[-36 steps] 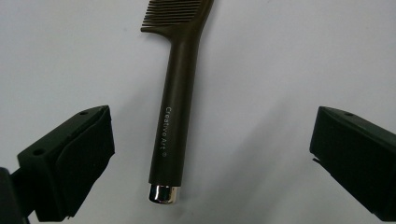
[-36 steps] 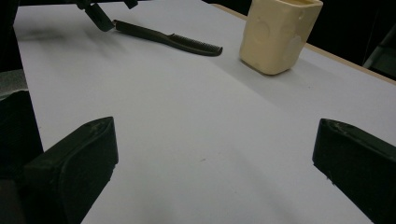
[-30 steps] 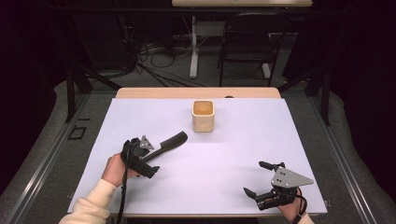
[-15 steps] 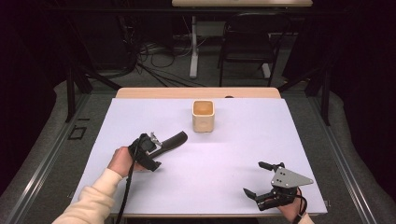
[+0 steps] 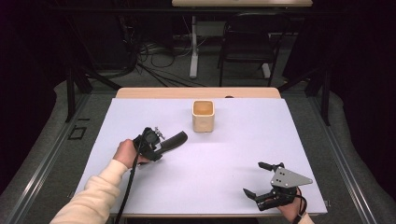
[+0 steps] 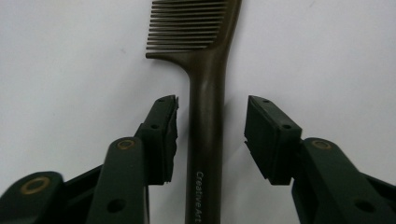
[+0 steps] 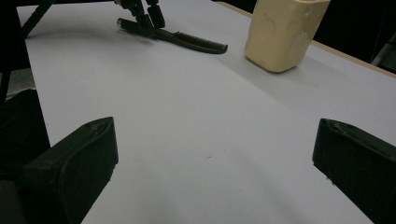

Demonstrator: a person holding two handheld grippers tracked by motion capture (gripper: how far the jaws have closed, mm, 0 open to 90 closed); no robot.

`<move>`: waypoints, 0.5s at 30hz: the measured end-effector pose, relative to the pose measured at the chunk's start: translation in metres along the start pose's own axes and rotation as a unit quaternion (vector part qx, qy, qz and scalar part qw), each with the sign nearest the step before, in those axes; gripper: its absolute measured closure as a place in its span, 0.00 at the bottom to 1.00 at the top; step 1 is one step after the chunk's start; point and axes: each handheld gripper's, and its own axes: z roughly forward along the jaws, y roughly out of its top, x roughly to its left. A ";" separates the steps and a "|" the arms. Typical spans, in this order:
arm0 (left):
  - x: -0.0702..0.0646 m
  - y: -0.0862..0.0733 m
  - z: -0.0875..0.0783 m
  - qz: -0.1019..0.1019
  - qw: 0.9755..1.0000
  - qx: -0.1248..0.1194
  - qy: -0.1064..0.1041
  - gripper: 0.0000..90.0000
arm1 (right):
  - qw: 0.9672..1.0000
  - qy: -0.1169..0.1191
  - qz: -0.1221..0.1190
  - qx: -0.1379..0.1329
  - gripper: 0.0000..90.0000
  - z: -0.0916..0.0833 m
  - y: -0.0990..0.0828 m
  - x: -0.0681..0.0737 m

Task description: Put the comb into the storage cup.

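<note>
comb (image 6: pixel 205 116) tip cut off, handle between left claw (image 6: pixel 212 135) pads

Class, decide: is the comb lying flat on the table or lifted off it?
Lying flat. The comb rests on the table, handle between the left gripper's jaws.

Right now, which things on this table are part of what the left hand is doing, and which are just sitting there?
In play:
- comb, its handle between the jaws of the left gripper, which have just been closing, pads not yet touching

Lying about:
- cream cup, standing apart
- right gripper, open, resting near the table edge
</note>
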 end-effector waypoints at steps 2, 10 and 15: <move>0.002 0.002 0.002 -0.001 1.000 0.003 -0.002 0.66 | 1.000 0.000 0.000 0.001 0.00 0.000 0.000 0.000; 0.008 0.009 0.007 -0.006 1.000 0.022 -0.019 0.71 | 1.000 0.000 0.002 0.000 0.00 0.000 0.000 0.000; 0.010 0.010 0.008 -0.007 0.999 0.024 -0.030 0.73 | 1.000 0.001 0.001 0.000 0.00 0.001 0.000 0.000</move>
